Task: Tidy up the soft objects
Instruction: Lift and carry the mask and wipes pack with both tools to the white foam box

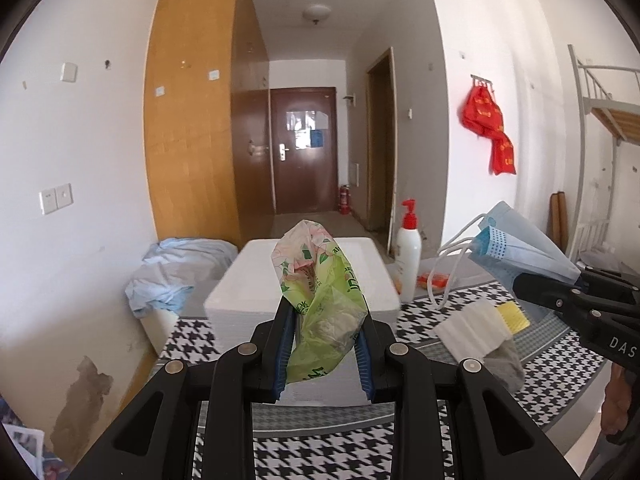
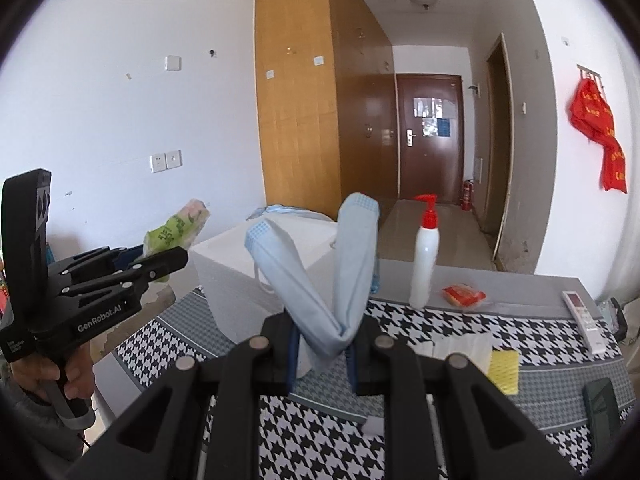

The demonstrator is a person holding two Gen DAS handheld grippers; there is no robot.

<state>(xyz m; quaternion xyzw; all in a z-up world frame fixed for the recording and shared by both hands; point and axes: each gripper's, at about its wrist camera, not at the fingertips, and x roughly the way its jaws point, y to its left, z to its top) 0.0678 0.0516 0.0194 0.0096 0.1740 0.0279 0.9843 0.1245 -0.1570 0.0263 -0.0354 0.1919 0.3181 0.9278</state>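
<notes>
Left gripper (image 1: 325, 334) raised above the houndstooth-patterned surface (image 1: 328, 448), pointing level toward the far door. Its jaws are drawn in tight on a crumpled green and pink floral plastic tissue packet (image 1: 320, 292), which stands up out of the blue pads and hangs a little below them, clear of the surface. From the right wrist view the same gripper sits off to the left, held by a hand (image 2: 78, 380) on the handle below; packet tip pokes out past the fingers.

Right gripper (image 2: 323, 354) also lifted, aimed forward and level. Jaws nearly together, pinching a folded light blue disposable face mask (image 2: 340, 272) at its crease; the two halves spread upward in a V. From the left wrist view the mask is up in the air at right, white ear loops dangling toward the surface.

White foam box (image 1: 304, 280) sits ahead of both grippers, at the surface's far left. White pump bottle with red top (image 2: 426, 264) stands upright right of the box. Small orange-red packet (image 2: 464, 294) lies just beside the bottle. Folded white cloth (image 1: 472, 330) and yellow sponge cloth (image 2: 505, 366) lie touching at right. White remote control (image 2: 584, 320) lies near the right edge.
</notes>
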